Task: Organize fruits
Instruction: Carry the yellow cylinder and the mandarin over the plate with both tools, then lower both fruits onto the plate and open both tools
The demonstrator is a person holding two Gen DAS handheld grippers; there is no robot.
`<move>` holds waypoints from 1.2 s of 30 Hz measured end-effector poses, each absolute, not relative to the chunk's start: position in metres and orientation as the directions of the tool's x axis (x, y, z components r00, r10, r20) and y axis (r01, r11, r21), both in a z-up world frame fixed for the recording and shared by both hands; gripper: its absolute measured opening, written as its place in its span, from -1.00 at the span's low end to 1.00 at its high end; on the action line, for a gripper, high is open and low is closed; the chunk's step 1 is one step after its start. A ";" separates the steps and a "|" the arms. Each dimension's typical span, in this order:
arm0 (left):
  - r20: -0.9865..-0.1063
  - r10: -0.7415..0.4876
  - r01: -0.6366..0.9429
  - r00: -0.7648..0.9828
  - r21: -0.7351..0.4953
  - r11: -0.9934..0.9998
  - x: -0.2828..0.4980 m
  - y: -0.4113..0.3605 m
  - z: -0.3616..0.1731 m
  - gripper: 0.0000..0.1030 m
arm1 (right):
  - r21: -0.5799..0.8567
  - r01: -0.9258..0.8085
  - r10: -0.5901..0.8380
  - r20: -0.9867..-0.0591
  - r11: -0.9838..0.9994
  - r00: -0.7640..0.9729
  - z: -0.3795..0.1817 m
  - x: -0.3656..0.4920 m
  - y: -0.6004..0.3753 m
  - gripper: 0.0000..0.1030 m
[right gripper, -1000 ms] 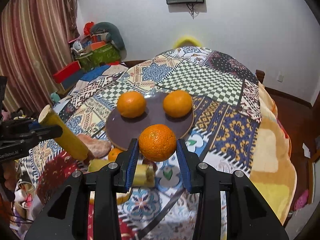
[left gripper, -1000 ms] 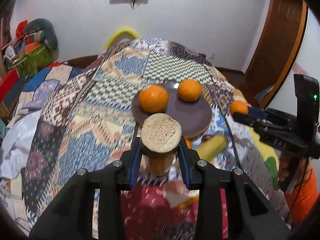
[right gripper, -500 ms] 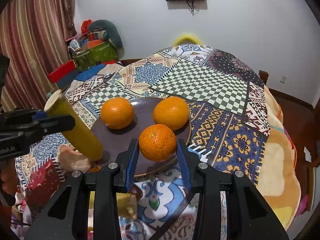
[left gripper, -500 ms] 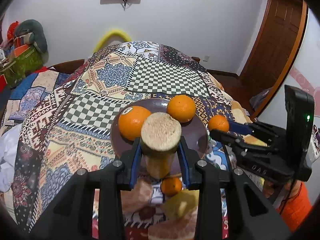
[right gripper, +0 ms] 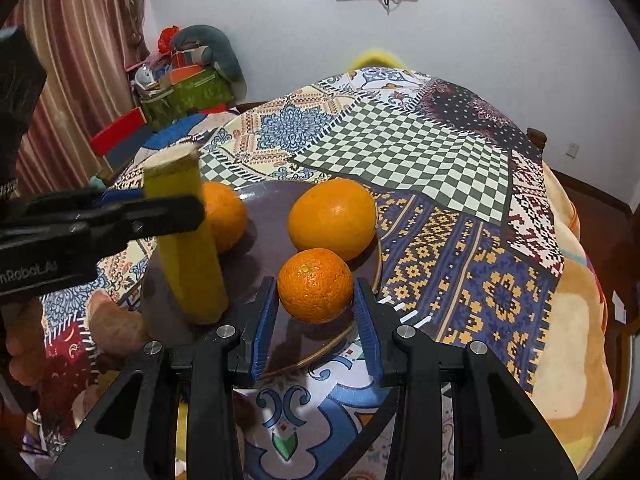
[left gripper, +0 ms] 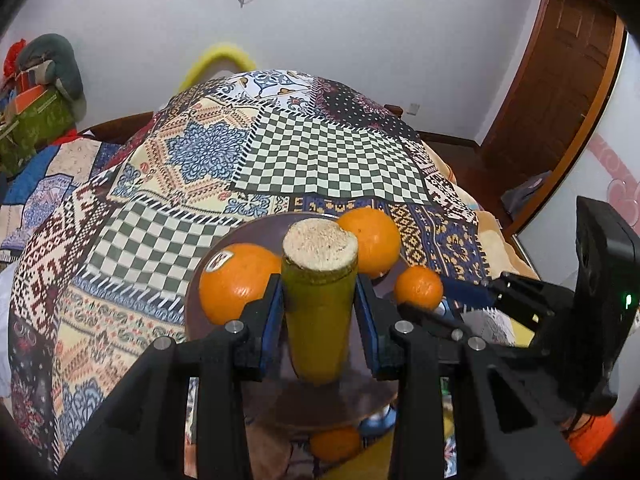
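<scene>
L gripper level, jaws clamped on upright yellow cylinder standing on purple plate. R gripper jaws clamped on small orange at plate's near edge. Beyond: 2 larger oranges on plate; 3 oranges total.

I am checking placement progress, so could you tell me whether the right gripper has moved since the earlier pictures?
Yes: the right gripper carried the small orange forward over the dark round plate.

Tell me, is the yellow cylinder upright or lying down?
Upright, slightly tilted: the yellow cylinder stands on end on the purple plate, flat top up, held by the left claw.
</scene>
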State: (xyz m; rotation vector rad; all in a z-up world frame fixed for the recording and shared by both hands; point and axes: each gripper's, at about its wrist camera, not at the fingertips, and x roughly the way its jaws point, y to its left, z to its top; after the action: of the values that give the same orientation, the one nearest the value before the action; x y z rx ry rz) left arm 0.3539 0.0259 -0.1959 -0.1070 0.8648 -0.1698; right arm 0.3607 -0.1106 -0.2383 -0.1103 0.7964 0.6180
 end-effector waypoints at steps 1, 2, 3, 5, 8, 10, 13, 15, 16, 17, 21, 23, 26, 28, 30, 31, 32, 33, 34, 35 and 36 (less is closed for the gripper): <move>-0.749 -0.188 0.106 0.635 -0.157 0.982 0.357 0.025 -0.197 -0.33 | 0.132 -0.559 0.476 -0.701 0.819 0.532 -0.239 0.361 -0.110 -0.31; -0.751 -0.182 0.107 0.635 -0.148 0.983 0.359 0.023 -0.197 -0.33 | 0.132 -0.560 0.475 -0.703 0.818 0.529 -0.241 0.362 -0.109 -0.31; -0.752 -0.179 0.107 0.635 -0.143 0.984 0.361 0.022 -0.198 -0.33 | 0.133 -0.560 0.475 -0.705 0.818 0.527 -0.242 0.362 -0.109 -0.31; -0.754 -0.174 0.101 0.633 -0.142 0.985 0.365 0.021 -0.199 -0.33 | 0.137 -0.559 0.475 -0.709 0.818 0.521 -0.243 0.363 -0.109 -0.31; -0.757 -0.182 0.095 0.628 -0.158 0.983 0.367 0.024 -0.200 -0.33 | 0.143 -0.555 0.474 -0.714 0.819 0.516 -0.245 0.365 -0.109 -0.31; -0.754 -0.185 0.095 0.630 -0.161 0.982 0.366 0.025 -0.198 -0.33 | 0.143 -0.554 0.472 -0.716 0.820 0.514 -0.244 0.365 -0.108 -0.29; -0.751 -0.184 0.103 0.634 -0.153 0.983 0.361 0.025 -0.194 -0.33 | 0.142 -0.553 0.473 -0.712 0.821 0.519 -0.241 0.364 -0.109 -0.14; -0.746 -0.177 0.108 0.642 -0.140 0.984 0.355 0.024 -0.189 -0.33 | 0.141 -0.551 0.474 -0.706 0.822 0.526 -0.238 0.362 -0.111 -0.13; -0.745 -0.173 0.111 0.645 -0.133 0.985 0.351 0.024 -0.187 -0.33 | 0.141 -0.551 0.475 -0.704 0.823 0.528 -0.236 0.360 -0.112 -0.13; -0.743 -0.172 0.115 0.647 -0.128 0.985 0.347 0.024 -0.185 -0.33 | 0.142 -0.550 0.476 -0.701 0.823 0.531 -0.233 0.358 -0.114 -0.13; -0.742 -0.156 0.119 0.651 -0.103 0.988 0.329 0.027 -0.179 -0.33 | 0.131 -0.551 0.474 -0.692 0.824 0.545 -0.224 0.347 -0.120 -0.13; -0.747 -0.145 0.116 0.649 -0.091 0.989 0.318 0.030 -0.178 -0.33 | 0.124 -0.551 0.472 -0.688 0.826 0.552 -0.220 0.341 -0.124 -0.13; -0.756 -0.128 0.108 0.642 -0.076 0.991 0.302 0.036 -0.178 -0.33 | 0.115 -0.547 0.465 -0.685 0.829 0.561 -0.215 0.330 -0.130 -0.13; -0.764 -0.120 0.102 0.634 -0.071 0.992 0.293 0.040 -0.181 -0.33 | 0.110 -0.545 0.461 -0.685 0.831 0.564 -0.213 0.322 -0.134 -0.13; -0.777 -0.112 0.095 0.620 -0.068 0.993 0.282 0.045 -0.185 -0.33 | 0.104 -0.544 0.456 -0.686 0.833 0.567 -0.212 0.315 -0.137 -0.13; -0.781 -0.110 0.091 0.614 -0.068 0.994 0.278 0.047 -0.188 -0.33 | 0.100 -0.543 0.452 -0.688 0.834 0.568 -0.212 0.311 -0.138 -0.13; -0.789 -0.108 0.085 0.605 -0.071 0.994 0.272 0.050 -0.191 -0.33 | 0.095 -0.541 0.448 -0.690 0.835 0.569 -0.213 0.307 -0.140 -0.13; -0.795 -0.107 0.080 0.597 -0.073 0.994 0.268 0.052 -0.194 -0.33 | 0.094 -0.540 0.444 -0.693 0.836 0.568 -0.213 0.305 -0.141 -0.13; -0.800 -0.106 0.077 0.590 -0.076 0.994 0.264 0.054 -0.197 -0.33 | 0.094 -0.539 0.443 -0.695 0.837 0.566 -0.214 0.302 -0.142 -0.12; -0.806 -0.109 0.074 0.581 -0.081 0.994 0.259 0.056 -0.200 -0.33 | 0.096 -0.537 0.441 -0.697 0.838 0.565 -0.215 0.299 -0.144 -0.12; -0.811 -0.112 0.074 0.575 -0.085 0.994 0.255 0.057 -0.203 -0.33 | 0.100 -0.534 0.441 -0.700 0.840 0.562 -0.217 0.296 -0.145 -0.12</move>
State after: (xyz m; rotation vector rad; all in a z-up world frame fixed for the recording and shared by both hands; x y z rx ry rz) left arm 0.2548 0.0571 -0.2026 -0.0431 0.9522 -0.1091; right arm 0.2961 -0.1449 -0.2165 -0.1288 0.7863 0.5757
